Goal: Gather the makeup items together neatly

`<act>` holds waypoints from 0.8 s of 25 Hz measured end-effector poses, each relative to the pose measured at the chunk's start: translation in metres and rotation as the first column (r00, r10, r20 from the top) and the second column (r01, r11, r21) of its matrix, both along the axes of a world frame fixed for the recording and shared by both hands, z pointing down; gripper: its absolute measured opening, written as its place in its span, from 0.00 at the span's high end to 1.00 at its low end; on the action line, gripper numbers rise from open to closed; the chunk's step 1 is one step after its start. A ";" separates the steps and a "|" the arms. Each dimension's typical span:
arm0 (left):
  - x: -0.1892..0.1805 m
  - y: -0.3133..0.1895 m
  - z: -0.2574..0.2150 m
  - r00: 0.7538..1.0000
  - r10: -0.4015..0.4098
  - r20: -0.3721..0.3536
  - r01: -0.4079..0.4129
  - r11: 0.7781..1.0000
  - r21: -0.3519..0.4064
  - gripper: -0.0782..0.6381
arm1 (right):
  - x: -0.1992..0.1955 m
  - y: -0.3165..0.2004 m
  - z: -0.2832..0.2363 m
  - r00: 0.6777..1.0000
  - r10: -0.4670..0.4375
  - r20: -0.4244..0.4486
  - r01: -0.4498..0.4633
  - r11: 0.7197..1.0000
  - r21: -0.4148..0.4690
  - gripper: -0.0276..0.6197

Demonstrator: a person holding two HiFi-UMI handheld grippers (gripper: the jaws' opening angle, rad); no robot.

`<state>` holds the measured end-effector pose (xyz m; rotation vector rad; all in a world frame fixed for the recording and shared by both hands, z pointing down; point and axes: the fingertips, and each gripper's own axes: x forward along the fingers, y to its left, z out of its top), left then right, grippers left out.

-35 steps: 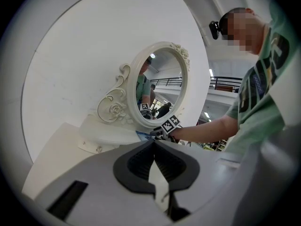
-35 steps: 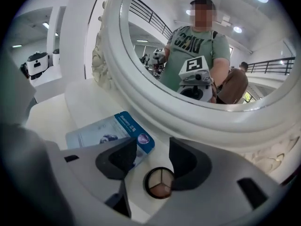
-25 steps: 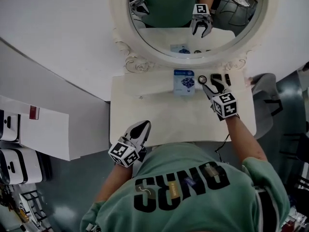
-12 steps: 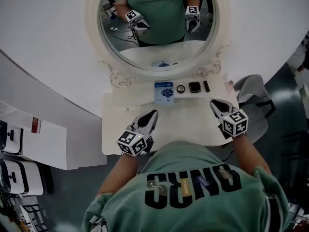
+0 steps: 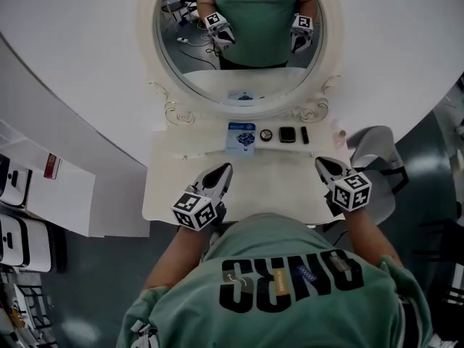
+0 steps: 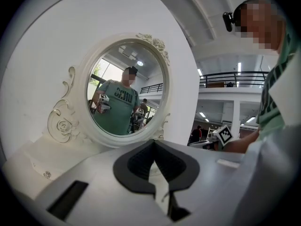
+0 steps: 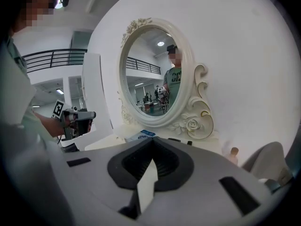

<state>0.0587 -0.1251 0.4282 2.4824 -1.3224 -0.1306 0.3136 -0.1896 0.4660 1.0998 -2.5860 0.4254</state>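
Note:
Along the back of the white dressing table lies a row of makeup items: a blue and white box, a round compact, a square black compact and a slim black stick. The box also shows in the right gripper view. My left gripper is shut and empty over the table's front left. My right gripper hovers over the front right, short of the row; its jaws have just been closing, with nothing between them.
An oval mirror in an ornate white frame rises behind the row. A small pinkish object stands at the back right corner. A grey chair sits just off the table's right side. White panels lie left of the table.
My right gripper has drawn back from the black items to the table's front right, and its jaws have shut empty. The left gripper has moved a little further over the table.

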 end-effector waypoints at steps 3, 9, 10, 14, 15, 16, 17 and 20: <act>0.001 0.003 -0.001 1.000 -0.007 0.006 0.007 1.000 0.006 0.88 | 0.003 -0.002 0.001 1.000 -0.003 -0.008 0.003 1.000 -0.002 0.97; 0.003 0.008 -0.002 1.000 -0.014 0.009 0.014 1.000 0.005 0.88 | 0.006 0.002 -0.002 1.000 -0.013 -0.016 0.013 1.000 0.004 0.97; 0.004 0.009 -0.002 1.000 -0.013 0.009 0.013 1.000 0.007 0.88 | 0.007 0.002 -0.002 1.000 -0.012 -0.016 0.012 1.000 0.004 0.97; 0.006 0.010 -0.006 1.000 -0.008 0.012 0.008 1.000 0.014 0.88 | 0.008 0.004 -0.006 1.000 -0.015 -0.019 0.015 1.000 0.014 0.97; 0.006 0.011 -0.006 1.000 -0.007 0.013 0.007 1.000 0.015 0.88 | 0.008 0.005 -0.006 1.000 -0.016 -0.020 0.016 1.000 0.016 0.97; 0.007 0.011 -0.006 1.000 -0.006 0.013 0.006 1.000 0.016 0.88 | 0.009 0.006 -0.006 1.000 -0.016 -0.019 0.016 1.000 0.017 0.97; 0.008 0.012 -0.007 1.000 -0.005 0.014 0.005 1.000 0.017 0.88 | 0.009 0.007 -0.006 1.000 -0.015 -0.018 0.016 1.000 0.017 0.97; 0.010 0.013 -0.009 1.000 -0.002 0.019 0.002 1.000 0.021 0.88 | 0.012 0.010 -0.005 1.000 -0.016 -0.016 0.017 1.000 0.015 0.97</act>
